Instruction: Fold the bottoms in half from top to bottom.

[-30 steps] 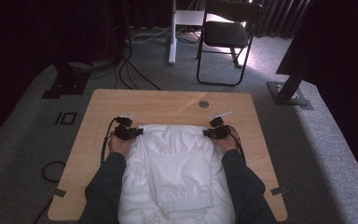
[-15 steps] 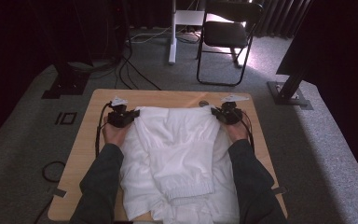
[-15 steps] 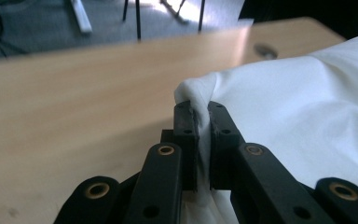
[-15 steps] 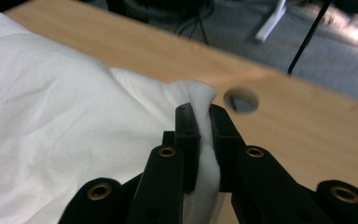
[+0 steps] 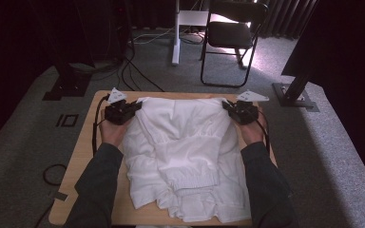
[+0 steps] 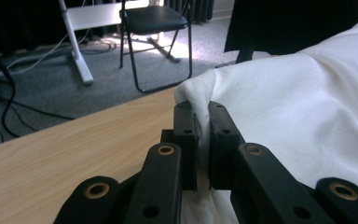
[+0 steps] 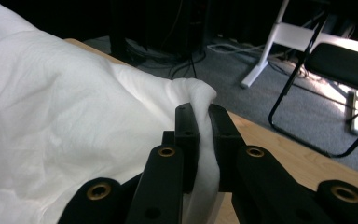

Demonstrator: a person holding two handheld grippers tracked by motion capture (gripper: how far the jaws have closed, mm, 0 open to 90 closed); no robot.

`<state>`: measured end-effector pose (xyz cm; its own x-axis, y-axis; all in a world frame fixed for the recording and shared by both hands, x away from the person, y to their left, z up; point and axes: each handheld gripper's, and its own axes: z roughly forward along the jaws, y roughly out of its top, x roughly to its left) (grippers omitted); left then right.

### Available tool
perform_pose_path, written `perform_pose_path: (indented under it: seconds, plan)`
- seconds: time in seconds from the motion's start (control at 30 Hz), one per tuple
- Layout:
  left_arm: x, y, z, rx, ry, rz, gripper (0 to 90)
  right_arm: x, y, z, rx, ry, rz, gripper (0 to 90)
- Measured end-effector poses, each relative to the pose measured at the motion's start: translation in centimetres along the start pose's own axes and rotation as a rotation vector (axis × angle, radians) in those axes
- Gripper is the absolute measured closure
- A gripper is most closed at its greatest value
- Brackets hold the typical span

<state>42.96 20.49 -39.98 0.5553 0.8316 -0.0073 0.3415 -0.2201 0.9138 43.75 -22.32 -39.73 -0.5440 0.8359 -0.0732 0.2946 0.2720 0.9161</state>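
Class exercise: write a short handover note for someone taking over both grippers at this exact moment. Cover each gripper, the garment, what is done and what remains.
Left hand-held gripper: shut on the far left corner of the white garment.
Right hand-held gripper: shut on the far right corner.
Garment: far edge stretched between the grippers above the table; the rest hangs down and lies bunched on the near side.
Done: both corners gripped and lifted.
Left: probably spread it flat or fold it; keep both grips even.

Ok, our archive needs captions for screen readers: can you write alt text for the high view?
A person's two grippers, the left gripper and the right gripper, each pinch a far corner of a white garment, holding its edge stretched across a wooden table. A black folding chair stands on grey carpet beyond.
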Motion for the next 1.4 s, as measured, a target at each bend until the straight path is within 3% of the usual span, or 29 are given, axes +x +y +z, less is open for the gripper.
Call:
perform_pose_path:
  seconds: [0.13, 0.33, 0.47, 0.8, 1.07, 1.2, 1.23, 1.4]
  plan:
    - [-1.1, -0.5, -1.7, -0.014, -0.025, 0.035, 85.3, 0.9, -0.4, -1.8, -0.02, 0.001, -0.041, 84.2]
    - [-3.0, -2.5, -4.4, -0.016, -0.071, 0.079, 85.5, 2.0, -2.4, -4.2, -0.023, 0.026, -0.057, 84.2]
    - [-3.7, -3.9, -5.5, -0.012, -0.095, 0.081, 85.6, 2.9, -4.2, -5.3, -0.016, 0.039, -0.065, 84.2]
    - [-5.4, -7.1, -7.2, 0.004, -0.142, 0.061, 85.6, 4.2, -8.2, -7.0, 0.02, 0.076, -0.029, 84.2]
    - [-6.8, -11.1, -7.7, 0.081, -0.184, 0.041, 85.7, 5.6, -12.7, -8.1, 0.092, 0.121, 0.019, 84.0]
    - [-7.0, -12.6, -7.5, 0.119, -0.195, 0.021, 85.7, 6.2, -14.1, -8.2, 0.129, 0.135, 0.014, 83.9]
    - [-7.5, -13.7, -7.2, 0.165, -0.174, 0.035, 85.7, 6.4, -14.6, -8.2, 0.14, 0.14, 0.016, 83.9]
    - [-9.0, -15.9, -5.8, 0.27, -0.164, 0.07, 85.7, 7.4, -16.7, -7.5, 0.223, 0.159, 0.004, 83.9]
